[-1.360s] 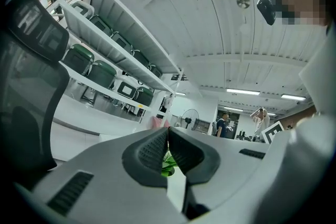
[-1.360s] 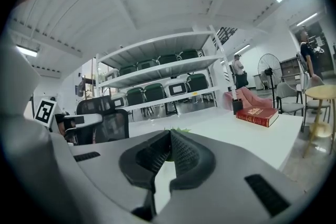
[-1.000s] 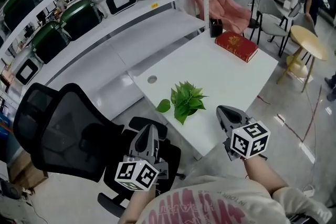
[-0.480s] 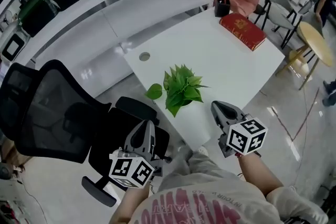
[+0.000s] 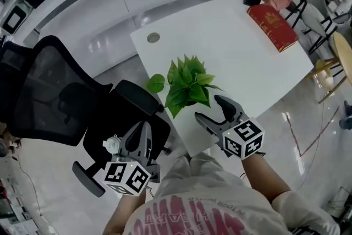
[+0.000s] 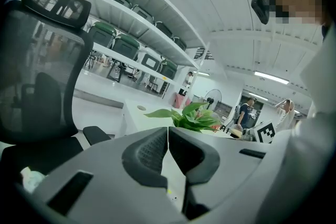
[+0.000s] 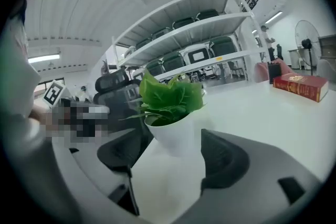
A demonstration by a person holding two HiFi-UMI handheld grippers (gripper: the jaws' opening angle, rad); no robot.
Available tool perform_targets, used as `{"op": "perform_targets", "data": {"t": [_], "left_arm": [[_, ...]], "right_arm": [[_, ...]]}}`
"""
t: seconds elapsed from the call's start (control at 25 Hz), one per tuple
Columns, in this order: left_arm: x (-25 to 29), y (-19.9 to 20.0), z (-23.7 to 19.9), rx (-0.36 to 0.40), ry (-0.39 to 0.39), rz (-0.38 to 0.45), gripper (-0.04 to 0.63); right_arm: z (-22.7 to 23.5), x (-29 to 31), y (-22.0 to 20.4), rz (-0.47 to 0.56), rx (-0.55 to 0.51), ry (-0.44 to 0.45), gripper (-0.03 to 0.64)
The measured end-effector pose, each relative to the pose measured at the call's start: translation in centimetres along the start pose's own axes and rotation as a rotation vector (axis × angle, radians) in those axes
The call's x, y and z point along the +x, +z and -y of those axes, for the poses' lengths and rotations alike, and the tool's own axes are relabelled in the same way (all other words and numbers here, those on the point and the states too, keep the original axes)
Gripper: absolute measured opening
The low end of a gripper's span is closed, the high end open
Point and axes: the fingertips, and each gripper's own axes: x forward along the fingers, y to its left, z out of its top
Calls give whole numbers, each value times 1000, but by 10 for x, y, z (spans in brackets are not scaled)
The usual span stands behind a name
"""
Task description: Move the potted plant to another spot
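Right gripper (image 5: 209, 108): jaws apart, just been opening, pads pressed on nothing. The potted plant (image 7: 170, 99) stood in its white pot just ahead, framed between the jaw tips and clear of both. Left gripper (image 5: 143, 128): jaws shut together, nothing between them, off the table edge over a black office chair (image 5: 55, 91). White table (image 5: 231, 47): glossy, ran under and beyond the right gripper. Red book (image 5: 273, 26): lay flat farther ahead to the right. White shelving (image 7: 199, 23): farthest, held dark green cases.
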Motion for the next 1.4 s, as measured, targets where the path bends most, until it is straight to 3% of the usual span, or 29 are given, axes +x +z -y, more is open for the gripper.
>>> {"op": "perform_targets", "data": {"t": [0.24, 0.44, 1.04, 1.4], "left_arm": [[0, -5, -8, -34, 78, 2, 26], [-5, -8, -14, -56, 124, 19, 26], [-30, -10, -37, -88, 214, 53, 26], [-36, -10, -50, -84, 219, 43, 26]], "right_arm": [[0, 31, 0, -28, -82, 45, 458], [-3, 48, 4, -33, -158, 44, 486], [-10, 79, 15, 30, -172, -1, 564], [-12, 94, 20, 47, -176, -27, 598]]}}
